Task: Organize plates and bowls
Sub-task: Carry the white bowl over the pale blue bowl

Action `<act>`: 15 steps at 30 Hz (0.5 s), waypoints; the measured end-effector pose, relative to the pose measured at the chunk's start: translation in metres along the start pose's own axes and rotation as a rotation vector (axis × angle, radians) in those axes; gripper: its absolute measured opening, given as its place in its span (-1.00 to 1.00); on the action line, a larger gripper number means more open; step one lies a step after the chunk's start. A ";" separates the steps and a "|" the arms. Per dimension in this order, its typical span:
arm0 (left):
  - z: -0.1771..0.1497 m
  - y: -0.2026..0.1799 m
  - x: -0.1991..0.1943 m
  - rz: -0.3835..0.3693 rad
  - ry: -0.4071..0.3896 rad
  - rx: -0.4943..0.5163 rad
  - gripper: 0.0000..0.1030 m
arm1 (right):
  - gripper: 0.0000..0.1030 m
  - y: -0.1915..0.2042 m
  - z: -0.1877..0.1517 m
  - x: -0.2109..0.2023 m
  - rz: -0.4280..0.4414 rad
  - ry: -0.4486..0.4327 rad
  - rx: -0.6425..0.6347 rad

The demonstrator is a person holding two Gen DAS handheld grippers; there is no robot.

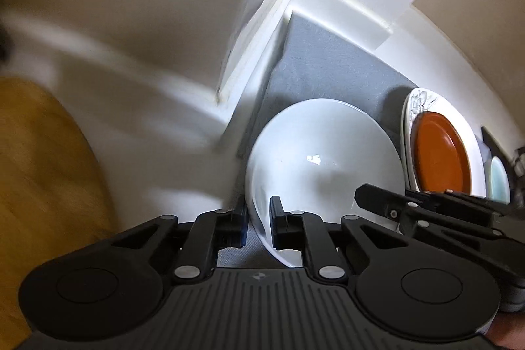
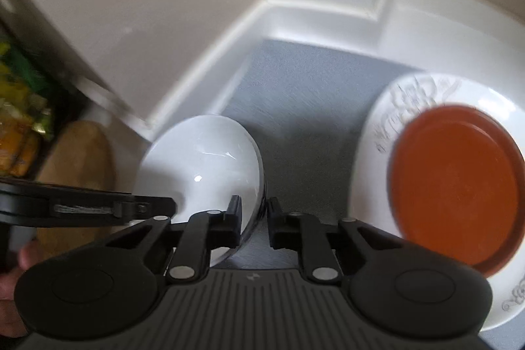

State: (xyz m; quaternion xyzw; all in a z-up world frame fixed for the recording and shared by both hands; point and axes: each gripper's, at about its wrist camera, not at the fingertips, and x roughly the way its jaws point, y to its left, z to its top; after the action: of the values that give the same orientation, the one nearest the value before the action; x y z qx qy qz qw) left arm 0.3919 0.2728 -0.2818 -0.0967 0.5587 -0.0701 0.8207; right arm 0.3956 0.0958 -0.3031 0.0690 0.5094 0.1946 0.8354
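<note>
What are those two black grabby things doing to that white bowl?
A person holds a gripper in each hand. The left gripper pinches one side of the white bowl's rim, and the right gripper pinches the other. The bowl sits on a grey mat. Beside it, an orange plate lies on a bigger white plate.

Bowl (image 1: 325, 159) on mat (image 1: 328, 61), near its left edge. Large plate (image 2: 370, 186) to its right, apart from it, with bare mat between. Small plate (image 2: 456, 186) lies on the large one. Skirting board (image 2: 210, 61) runs behind and left of mat, meeting at a corner. Left gripper (image 1: 258, 218) straddles bowl's left rim, right gripper (image 2: 252, 218) its right rim.
</note>
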 end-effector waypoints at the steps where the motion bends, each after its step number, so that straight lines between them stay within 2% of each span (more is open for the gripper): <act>1: 0.000 -0.004 -0.008 0.001 -0.014 0.013 -0.73 | -0.69 0.000 -0.001 -0.002 -0.005 -0.001 -0.005; 4: 0.001 -0.014 -0.021 0.018 -0.038 0.042 -0.73 | -0.71 -0.011 -0.003 -0.007 0.027 -0.012 0.048; 10: -0.002 -0.027 -0.024 0.039 -0.004 0.030 -0.73 | -0.72 -0.030 -0.005 -0.018 0.061 -0.039 0.118; 15: -0.002 -0.050 -0.044 -0.001 -0.029 0.051 -0.73 | -0.72 -0.046 -0.006 -0.051 0.057 -0.093 0.155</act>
State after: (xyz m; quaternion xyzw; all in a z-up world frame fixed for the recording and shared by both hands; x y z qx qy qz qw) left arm 0.3732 0.2335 -0.2314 -0.0771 0.5445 -0.0834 0.8310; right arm 0.3813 0.0327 -0.2789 0.1568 0.4812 0.1751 0.8445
